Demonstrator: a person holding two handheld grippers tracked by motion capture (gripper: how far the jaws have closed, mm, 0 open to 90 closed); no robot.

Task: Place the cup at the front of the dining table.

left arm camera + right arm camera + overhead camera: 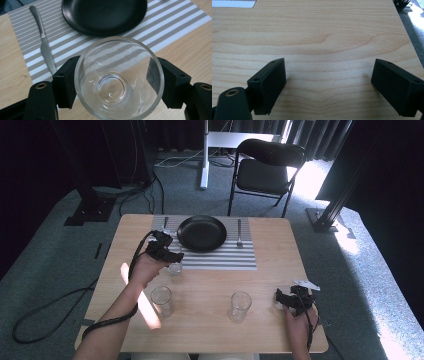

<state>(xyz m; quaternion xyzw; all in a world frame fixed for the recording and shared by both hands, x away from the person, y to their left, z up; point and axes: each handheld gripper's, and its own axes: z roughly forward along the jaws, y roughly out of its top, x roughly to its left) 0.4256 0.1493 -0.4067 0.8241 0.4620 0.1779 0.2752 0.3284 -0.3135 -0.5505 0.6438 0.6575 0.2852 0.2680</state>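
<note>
left gripper [117, 80]: jaws clamped on held glass [119, 77], one pad on each side of the wall; also seen in high view [167, 251]
held glass: clear, upright, mouth up toward camera, at near left edge of placemat [175, 27]; in high view [175, 267] just in front of the mat
right gripper [328, 87]: jaws spread wide, nothing between them, bare wood below; in high view [295, 299] at near right part of bench
bench [270, 270]: light wood top
placemat: grey and white stripes, far centre of bench
plate [105, 15]: black, round, on the mat, just beyond held glass
knife [45, 42]: silver, on mat left of plate
fork [239, 232]: on mat right of plate
left glass [162, 301]: clear, upright, near side of bench, apart from gripper
centre glass [240, 306]: clear, upright, near side, left of right gripper
chair [267, 170]: black, folding, beyond bench
writing/brands: none readable
</note>
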